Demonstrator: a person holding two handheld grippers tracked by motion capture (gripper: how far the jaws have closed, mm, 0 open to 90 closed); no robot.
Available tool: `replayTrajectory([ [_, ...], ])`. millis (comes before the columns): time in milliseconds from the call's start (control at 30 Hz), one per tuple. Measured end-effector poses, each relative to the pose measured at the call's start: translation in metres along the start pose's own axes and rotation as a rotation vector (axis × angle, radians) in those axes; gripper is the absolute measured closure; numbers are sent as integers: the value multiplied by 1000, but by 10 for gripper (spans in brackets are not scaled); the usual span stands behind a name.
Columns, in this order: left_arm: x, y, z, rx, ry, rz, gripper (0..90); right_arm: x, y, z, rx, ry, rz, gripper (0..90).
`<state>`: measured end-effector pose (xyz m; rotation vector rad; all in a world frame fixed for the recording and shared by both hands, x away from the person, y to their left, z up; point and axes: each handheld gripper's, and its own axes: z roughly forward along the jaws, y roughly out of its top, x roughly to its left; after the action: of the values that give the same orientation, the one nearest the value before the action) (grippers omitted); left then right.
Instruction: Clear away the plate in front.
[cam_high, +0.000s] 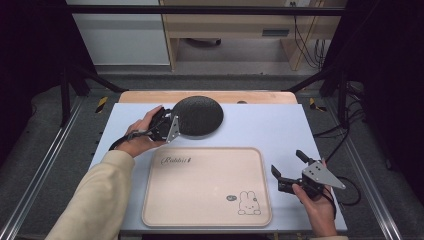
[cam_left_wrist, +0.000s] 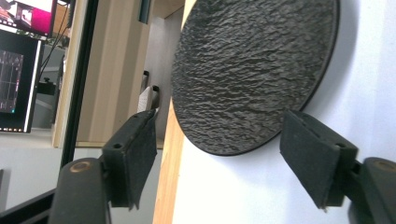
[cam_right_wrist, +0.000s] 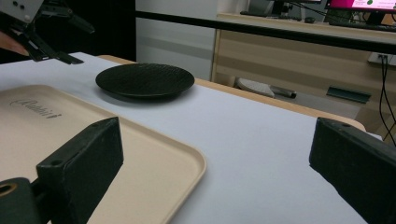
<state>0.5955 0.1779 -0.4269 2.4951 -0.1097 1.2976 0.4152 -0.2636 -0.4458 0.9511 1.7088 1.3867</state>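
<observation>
Plate (cam_high: 199, 116) – round, no long axis – lies flat, face up, on the table (cam_high: 280, 125) beyond the tray (cam_high: 205, 187). Left gripper (cam_high: 167, 125) at its near-left rim, jaws apart, nothing gripped. Right gripper (cam_high: 289, 167) – jaws wide, empty – beside the tray's right edge

There is one round black plate with a rough, wrinkled surface (cam_high: 198, 116), in the upper middle of the high view. There is one flat beige plastic tray with rounded corners (cam_high: 205, 187), in the lower middle; it carries one small drawn rabbit (cam_high: 248, 204) near its lower right corner. There is one bench with a pale blue-white cover (cam_high: 270, 127). Two black claws are counted: the left claw (cam_high: 167, 125) at centre left, and the right claw (cam_high: 288, 164) at lower right.
</observation>
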Motion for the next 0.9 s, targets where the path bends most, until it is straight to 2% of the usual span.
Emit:
replayTrajectory([
  [267, -14, 3, 6, 8, 8, 102, 339, -2, 1, -2, -4, -5, 2, 33],
  [500, -26, 6, 11, 26, -19, 190, 409, -4, 1, -3, -7, -8, 0, 33],
  [900, -34, 3, 25, 28, -22, 214, 572, -7, 2, -5, -12, -16, 3, 34],
])
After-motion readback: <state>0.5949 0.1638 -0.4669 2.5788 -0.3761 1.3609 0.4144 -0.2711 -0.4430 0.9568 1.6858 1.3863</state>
